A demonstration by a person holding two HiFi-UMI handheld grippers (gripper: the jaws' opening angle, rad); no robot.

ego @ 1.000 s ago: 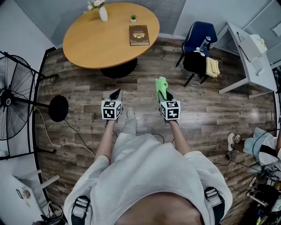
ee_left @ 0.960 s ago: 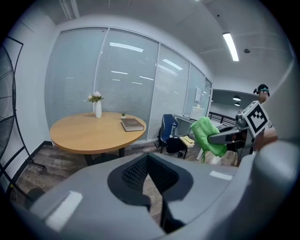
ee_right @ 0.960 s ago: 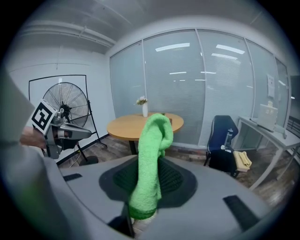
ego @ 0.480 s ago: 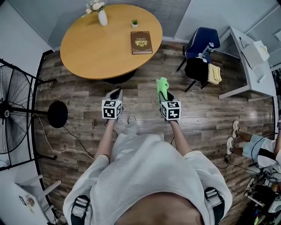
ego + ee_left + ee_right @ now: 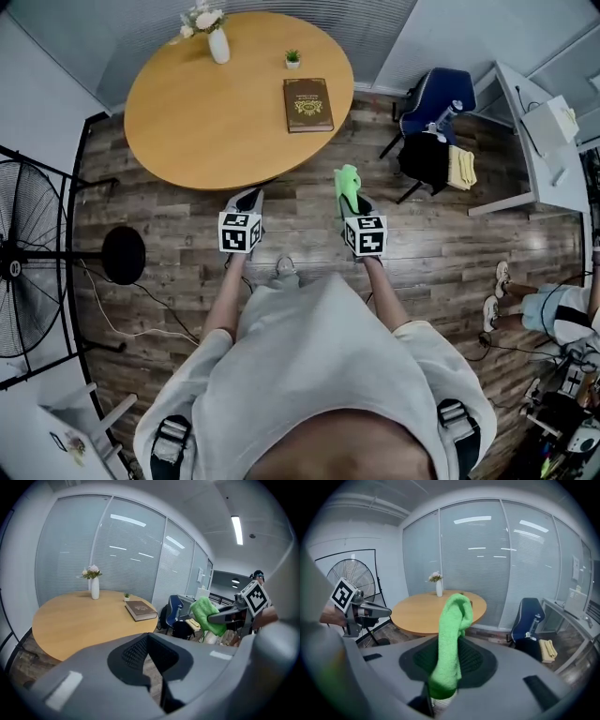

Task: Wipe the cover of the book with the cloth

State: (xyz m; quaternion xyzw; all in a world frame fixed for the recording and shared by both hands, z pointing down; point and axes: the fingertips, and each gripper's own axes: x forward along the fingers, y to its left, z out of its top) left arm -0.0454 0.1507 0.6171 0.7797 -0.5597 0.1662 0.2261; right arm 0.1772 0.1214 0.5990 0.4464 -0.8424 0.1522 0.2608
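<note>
Right gripper [image 5: 442, 692]: jaws clamped on the green cloth [image 5: 451, 639], which stands up out of them as a folded strip with its top flopped over. Left gripper [image 5: 153, 670]: jaws together, nothing between them. In the head view both grippers are held out side by side over the wooden floor [image 5: 187, 234], short of the near edge of the round table [image 5: 197, 122]. The book [image 5: 308, 104] lies flat and closed on the far right part of the tabletop, cover up, well apart from both sets of jaws and ahead of them, closer to the right gripper's line than the left's. In the right gripper view the cloth covers most of the book. The cloth touches neither book nor table. Count: 1 book, 1 green cloth, 2 grippers, 1 table, 1 white vase [image 5: 217, 45] with flowers, 1 small potted plant [image 5: 292, 59]; vase and plant stand at the table's far edge, apart from the book. Off to the left stands a floor fan [image 5: 28, 272]; to the right, a blue chair [image 5: 433, 94]. Against 1.0 s ago: table and book sit lower in the head view, so the table's near edge is nearer the grippers. The grippers keep the same places in the view, and the grip on the cloth is unchanged.
</note>
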